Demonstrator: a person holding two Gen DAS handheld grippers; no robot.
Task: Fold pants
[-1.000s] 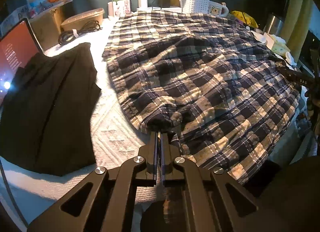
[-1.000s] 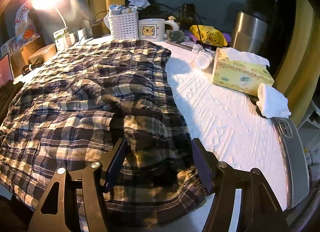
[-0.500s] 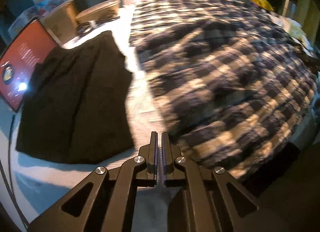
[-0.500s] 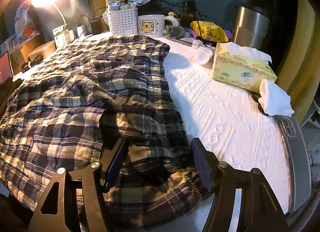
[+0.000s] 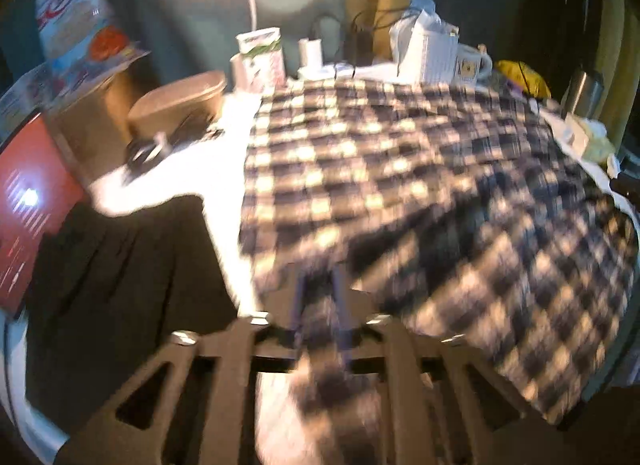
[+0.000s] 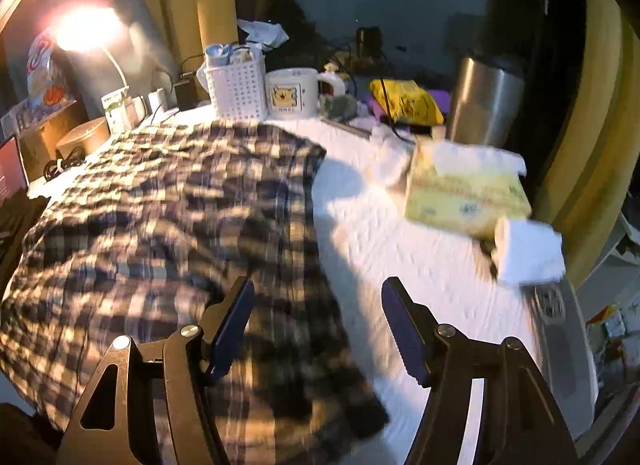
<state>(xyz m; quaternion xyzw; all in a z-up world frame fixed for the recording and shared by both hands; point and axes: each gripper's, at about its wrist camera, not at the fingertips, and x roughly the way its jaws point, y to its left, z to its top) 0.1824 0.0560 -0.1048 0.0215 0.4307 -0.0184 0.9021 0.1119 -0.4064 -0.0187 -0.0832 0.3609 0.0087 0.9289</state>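
Lying rumpled across the white-covered table [image 6: 400,225], the plaid pants [image 5: 400,193] reach its near edge and show no neat fold yet, so most folding remains. Your left gripper [image 5: 320,297] has just been opening, cloth between its jaws; your right gripper [image 6: 318,317] gapes wide over the near hem, empty.

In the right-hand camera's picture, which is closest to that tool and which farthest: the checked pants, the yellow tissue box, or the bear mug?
1. Checked pants, under the right tool, toward its left.
2. Tissue box, to the right, further back.
3. Bear mug, at the back.
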